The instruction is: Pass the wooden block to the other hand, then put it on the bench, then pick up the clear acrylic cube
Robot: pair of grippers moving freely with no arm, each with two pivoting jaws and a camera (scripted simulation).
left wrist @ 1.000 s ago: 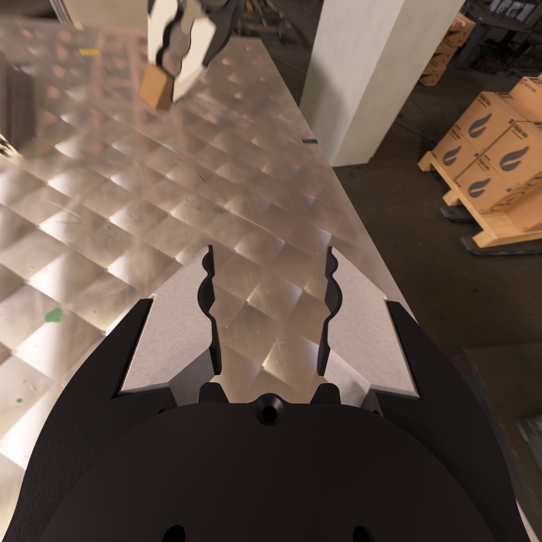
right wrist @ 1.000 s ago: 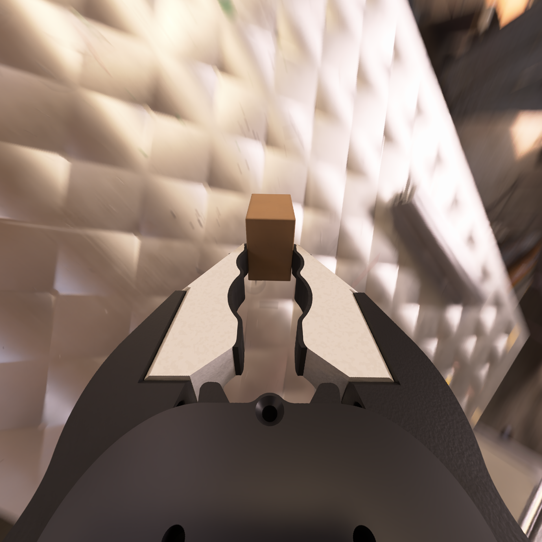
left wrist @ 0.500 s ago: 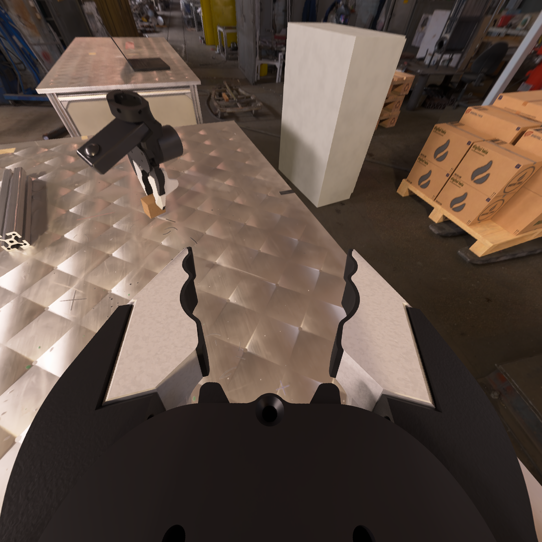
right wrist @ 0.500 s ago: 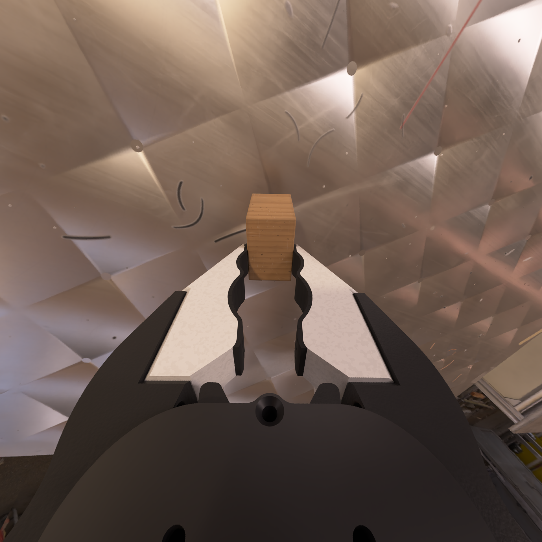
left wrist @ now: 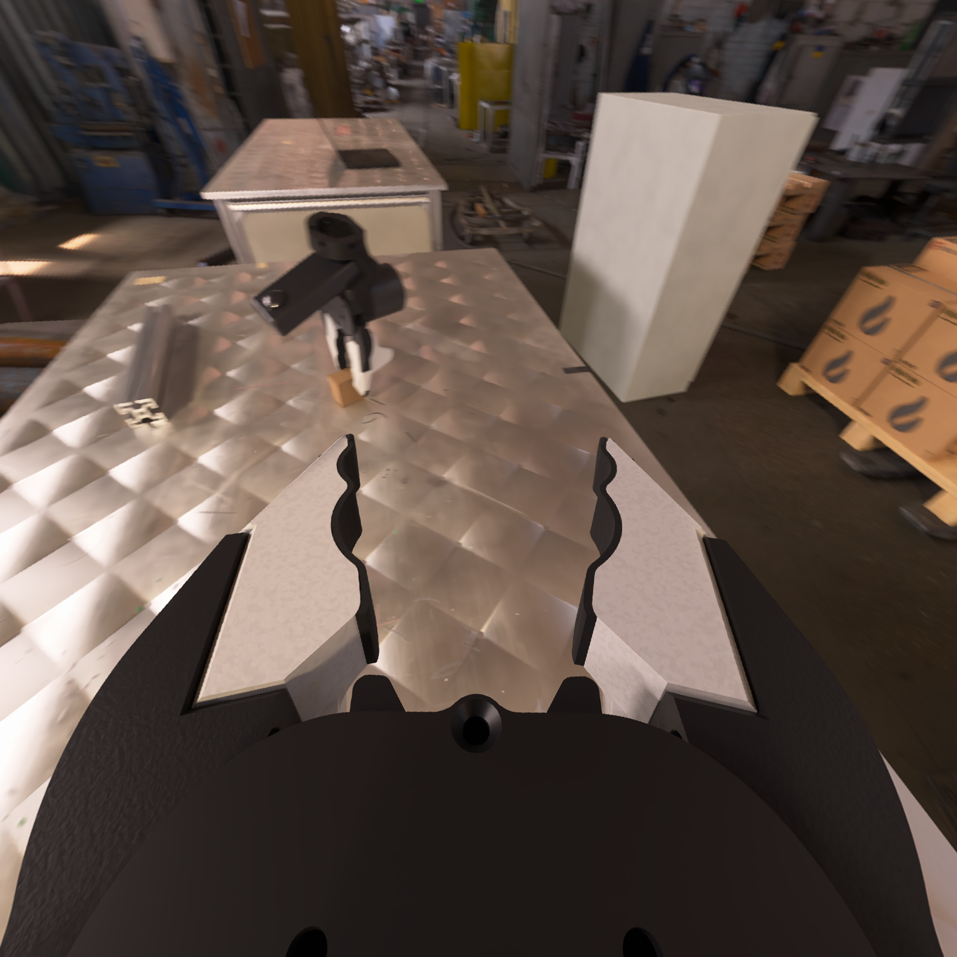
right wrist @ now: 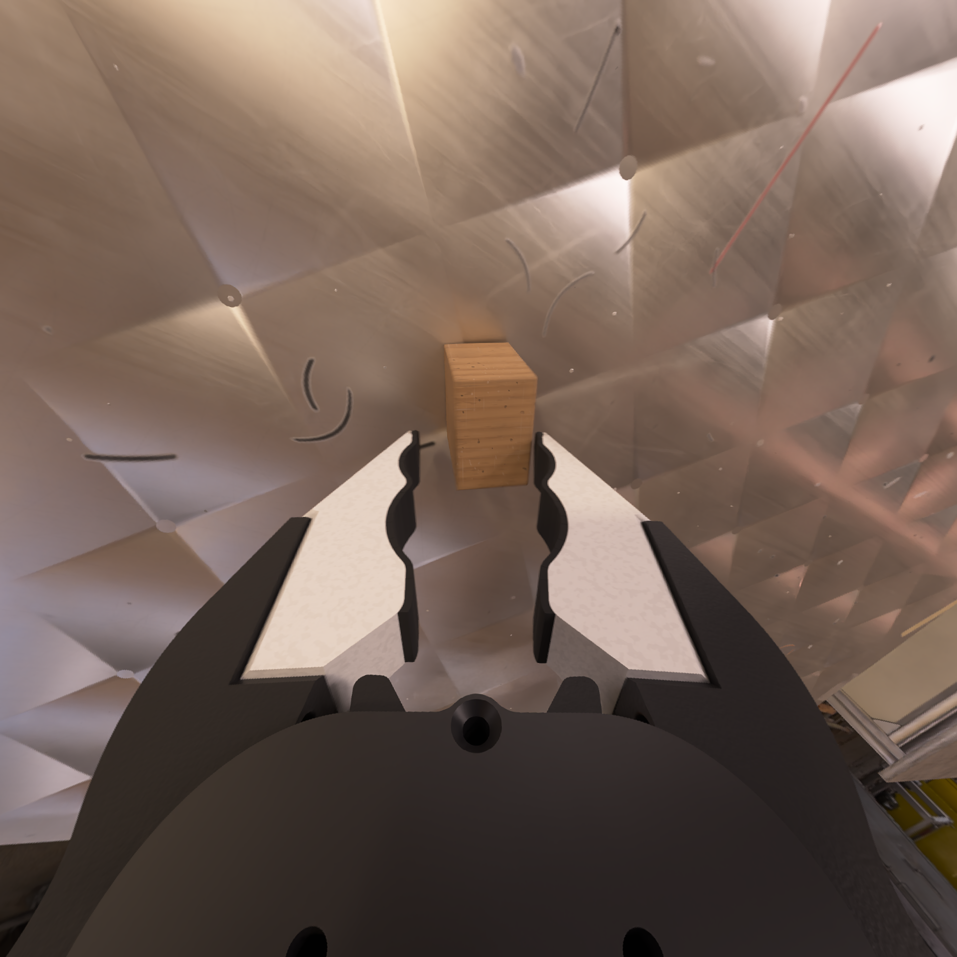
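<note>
The wooden block stands on the shiny quilted metal bench, between the tips of my right gripper. That gripper is open: there is a gap on the block's left side, and the right finger sits right beside it. In the left wrist view the block sits mid-bench under the right gripper, which points down at it. My left gripper is open and empty, above the bench near its right edge. No clear acrylic cube is in view.
A grey aluminium profile bar lies on the bench's left side. A white pillar stands off the bench's right edge. Cardboard boxes on a pallet are at the far right. A second metal table stands behind.
My right gripper has opened and let go of the wooden block, which now rests on the bench. My left gripper has drawn back, so the bench looks farther off.
</note>
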